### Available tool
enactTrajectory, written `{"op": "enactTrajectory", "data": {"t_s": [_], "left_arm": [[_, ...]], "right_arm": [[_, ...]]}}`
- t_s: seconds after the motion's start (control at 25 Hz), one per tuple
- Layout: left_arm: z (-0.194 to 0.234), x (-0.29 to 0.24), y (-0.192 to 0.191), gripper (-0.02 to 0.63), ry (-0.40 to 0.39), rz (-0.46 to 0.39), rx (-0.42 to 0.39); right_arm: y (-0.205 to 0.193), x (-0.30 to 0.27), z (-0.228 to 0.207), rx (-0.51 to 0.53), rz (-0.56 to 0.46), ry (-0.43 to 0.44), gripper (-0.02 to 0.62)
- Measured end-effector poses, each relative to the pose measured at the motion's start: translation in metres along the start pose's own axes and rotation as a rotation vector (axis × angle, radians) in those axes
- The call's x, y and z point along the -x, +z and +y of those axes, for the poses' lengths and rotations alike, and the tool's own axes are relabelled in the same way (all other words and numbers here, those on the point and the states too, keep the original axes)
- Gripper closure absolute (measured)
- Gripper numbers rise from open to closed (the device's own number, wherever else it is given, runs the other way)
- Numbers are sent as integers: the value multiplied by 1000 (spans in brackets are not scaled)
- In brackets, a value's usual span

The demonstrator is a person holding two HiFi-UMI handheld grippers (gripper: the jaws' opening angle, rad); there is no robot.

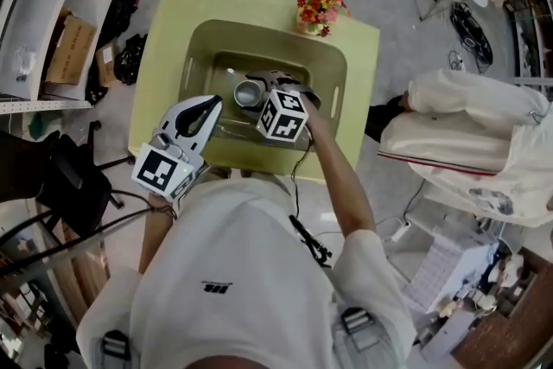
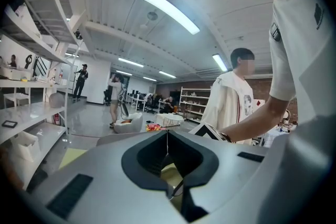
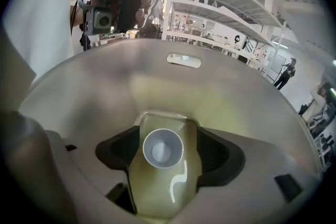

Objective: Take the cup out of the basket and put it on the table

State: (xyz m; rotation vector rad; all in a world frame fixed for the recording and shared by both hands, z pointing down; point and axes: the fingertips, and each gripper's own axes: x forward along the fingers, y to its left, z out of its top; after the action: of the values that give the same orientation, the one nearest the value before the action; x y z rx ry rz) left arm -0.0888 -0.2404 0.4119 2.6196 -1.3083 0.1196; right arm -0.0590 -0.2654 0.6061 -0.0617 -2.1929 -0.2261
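Cup [image 1: 248, 93] sits upright in the basket [image 1: 339, 65] — not lifted yet. Right gripper [image 3: 168, 157] is released, jaws spread either side of the cup, pads off it. Left gripper [image 2: 168, 147] is clenched on nothing. Remaining — grasp, lift, set on table [image 1: 164, 13].

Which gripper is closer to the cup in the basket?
Right. The right gripper hovers just over the cup, jaws open; the left gripper sits at the near edge of the basket.
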Motion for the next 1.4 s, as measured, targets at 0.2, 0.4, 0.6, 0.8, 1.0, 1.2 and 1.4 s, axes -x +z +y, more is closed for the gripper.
{"op": "enactTrajectory", "data": {"t_s": [0.2, 0.4, 0.6, 0.8, 1.0, 1.2, 1.4], "left_arm": [[1, -2, -2, 594, 1, 7, 3], [3, -3, -4, 594, 3, 13, 5], [6, -4, -5, 594, 3, 21, 6], [8, -2, -6, 594, 2, 24, 8], [10, -2, -9, 594, -3, 28, 9], [11, -3, -10, 594, -6, 31, 10], [12, -3, -10, 594, -16, 33, 8]], "right_arm": [[-14, -20, 3, 23, 50, 50, 233], [-30, -42, 6, 50, 108, 98, 207], [-43, -58, 11, 56, 149, 143, 206], [-49, -67, 12, 51, 155, 136, 207], [-52, -70, 10, 65, 169, 135, 216], [-52, -66, 5, 55, 180, 113, 230], [-40, -51, 1, 24, 159, 94, 230]]}}
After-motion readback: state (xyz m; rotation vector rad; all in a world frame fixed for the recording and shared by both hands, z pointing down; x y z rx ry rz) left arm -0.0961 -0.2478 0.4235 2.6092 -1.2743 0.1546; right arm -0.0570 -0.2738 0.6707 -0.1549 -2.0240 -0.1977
